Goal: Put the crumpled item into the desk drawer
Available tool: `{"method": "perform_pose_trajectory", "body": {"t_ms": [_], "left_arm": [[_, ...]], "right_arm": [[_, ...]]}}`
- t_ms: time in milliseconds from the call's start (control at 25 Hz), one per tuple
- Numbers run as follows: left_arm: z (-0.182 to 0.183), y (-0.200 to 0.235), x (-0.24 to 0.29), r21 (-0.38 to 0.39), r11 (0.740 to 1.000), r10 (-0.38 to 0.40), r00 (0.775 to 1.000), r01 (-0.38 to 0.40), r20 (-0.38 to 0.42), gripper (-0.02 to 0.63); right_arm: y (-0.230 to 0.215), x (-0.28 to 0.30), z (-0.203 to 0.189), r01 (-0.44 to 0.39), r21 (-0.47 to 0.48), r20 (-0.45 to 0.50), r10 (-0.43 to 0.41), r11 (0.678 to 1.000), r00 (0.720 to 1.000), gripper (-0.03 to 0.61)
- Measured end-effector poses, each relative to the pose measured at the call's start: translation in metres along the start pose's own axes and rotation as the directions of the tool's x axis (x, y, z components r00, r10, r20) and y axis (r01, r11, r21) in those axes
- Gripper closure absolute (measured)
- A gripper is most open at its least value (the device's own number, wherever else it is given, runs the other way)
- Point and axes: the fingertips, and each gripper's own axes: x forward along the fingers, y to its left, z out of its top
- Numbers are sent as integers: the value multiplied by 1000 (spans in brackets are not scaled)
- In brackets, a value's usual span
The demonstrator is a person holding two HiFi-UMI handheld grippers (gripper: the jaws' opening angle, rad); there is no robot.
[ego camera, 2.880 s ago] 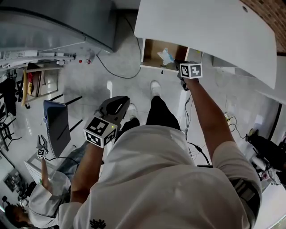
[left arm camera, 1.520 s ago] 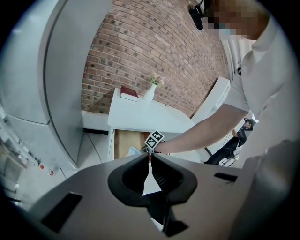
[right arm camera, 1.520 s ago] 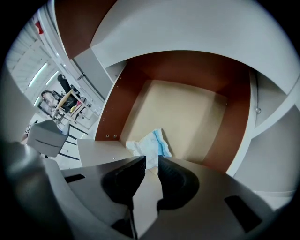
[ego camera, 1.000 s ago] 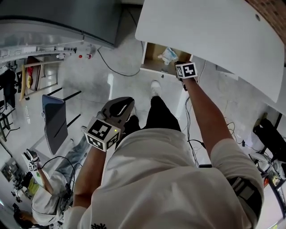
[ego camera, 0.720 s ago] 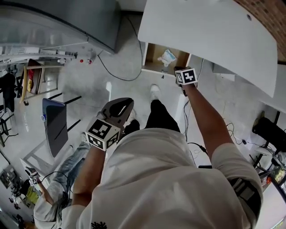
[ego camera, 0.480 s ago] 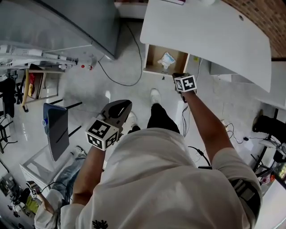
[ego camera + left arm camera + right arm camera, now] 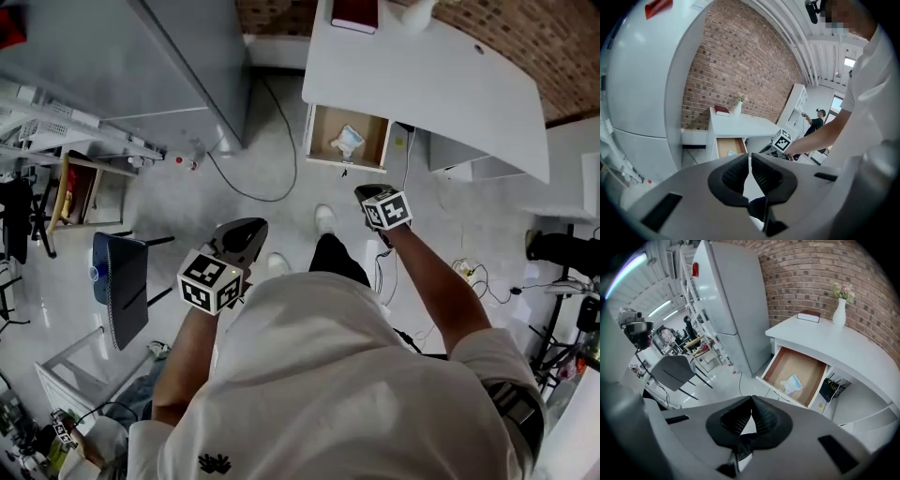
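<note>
The crumpled pale-blue and white item [image 7: 347,141] lies inside the open wooden drawer [image 7: 344,168] under the white desk [image 7: 431,84]. The right gripper view shows the same item [image 7: 792,383] on the drawer [image 7: 782,390] floor. My right gripper [image 7: 367,193] hangs over the floor a short way in front of the drawer, apart from it, with its jaws shut and empty [image 7: 751,402]. My left gripper [image 7: 246,228] is held lower left near my body, also shut on nothing [image 7: 750,158].
A red book [image 7: 354,14] and a white vase [image 7: 419,11] stand on the desk. A grey refrigerator [image 7: 141,56] is at the left. A black cable [image 7: 253,178] runs across the floor, and a dark chair [image 7: 117,286] stands lower left.
My right gripper has drawn back from the drawer toward my body. The crumpled item stays in the drawer. The view has backed away from the desk. The left gripper has barely moved.
</note>
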Motion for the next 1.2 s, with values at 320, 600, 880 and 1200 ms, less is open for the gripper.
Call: {"method": "perform_pose_trajectory", "body": {"t_ms": [320,600,880,1200], "left_arm": [[-38,-4,-56,-10,1000,7,1000,-7,30,577],[-60,-14,-101,-71,997,26,998,-22,57,577],[-69,-23,-114,-51,999,15,999,-13,38,577],[-71,-36,-121,-9,999,-31,999,31,31,577]], "right_arm": [[122,-52,-10,-112,-11,112,113,994,987,549],[205,-86,-17,-206,-50,160,212,977,964,549],[248,-124,-7,-230,-93,213,245,969,946,549],[276,-146,-3,-222,-132,251,249,966,935,549]]}}
